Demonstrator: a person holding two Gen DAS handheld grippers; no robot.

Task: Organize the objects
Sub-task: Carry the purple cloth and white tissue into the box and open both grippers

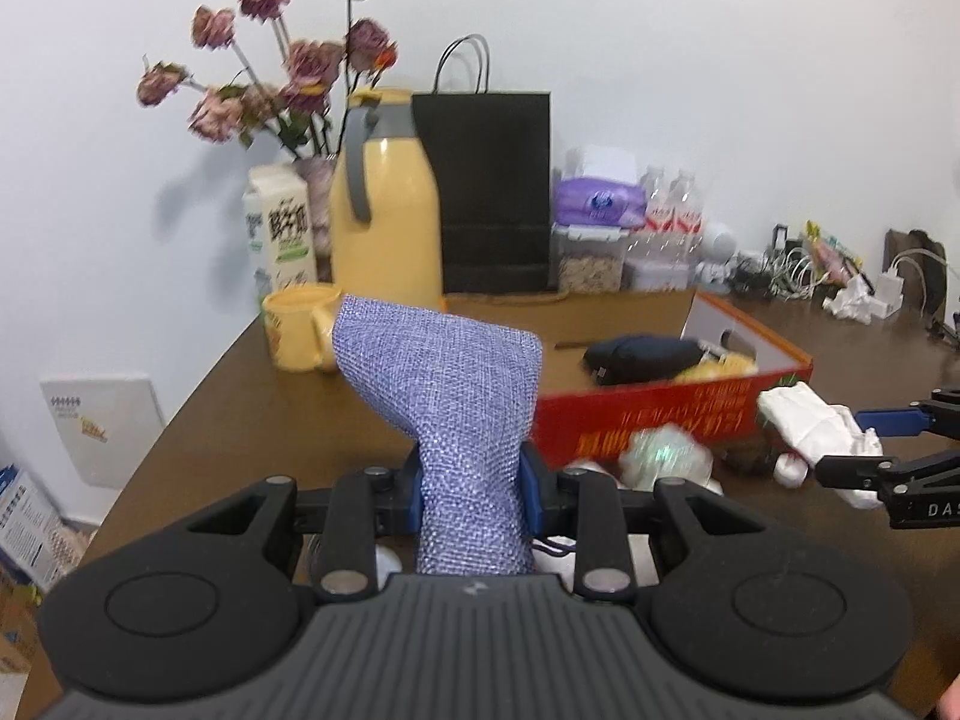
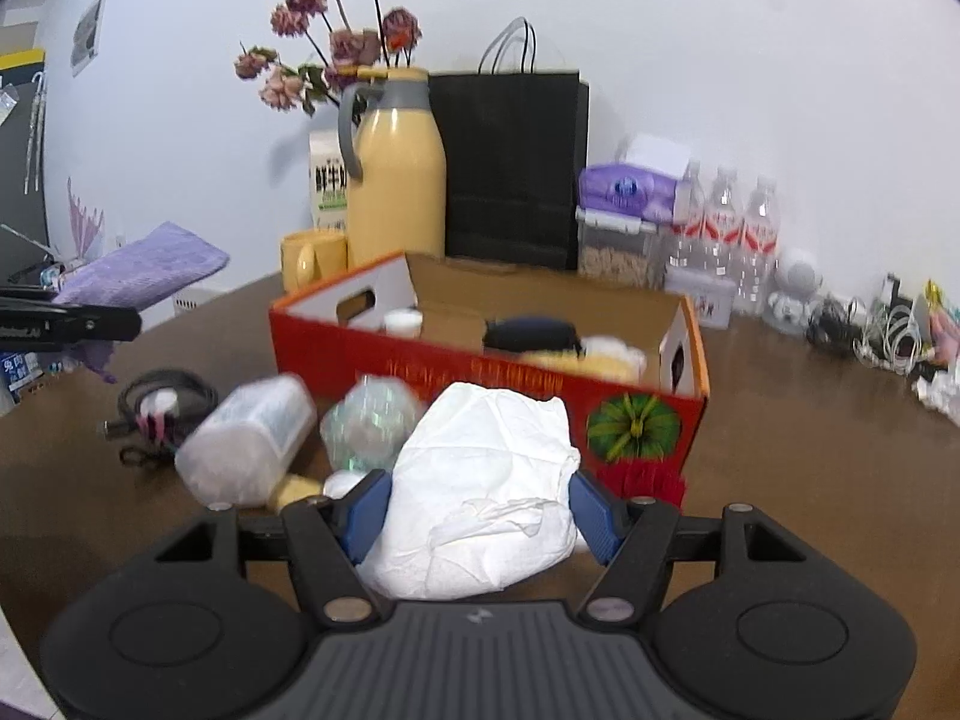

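My left gripper (image 1: 474,492) is shut on a purple woven cloth pouch (image 1: 444,396) and holds it up above the brown table (image 1: 252,396). The pouch also shows at the left of the right wrist view (image 2: 144,270). My right gripper (image 2: 480,510) is shut on a crumpled white tissue bundle (image 2: 480,480), just in front of the red cardboard box (image 2: 480,384). The same bundle shows in the left wrist view (image 1: 816,426). The open box holds a dark pouch (image 2: 531,333), a yellow item and a small white cup.
On the table before the box lie a clear plastic jar on its side (image 2: 246,438), a shiny crinkled wrapper (image 2: 372,420) and a black cable coil (image 2: 162,402). Behind stand a yellow mug (image 1: 300,330), yellow thermos (image 1: 384,204), milk carton, flower vase, black paper bag (image 1: 492,192), bottles and cables.
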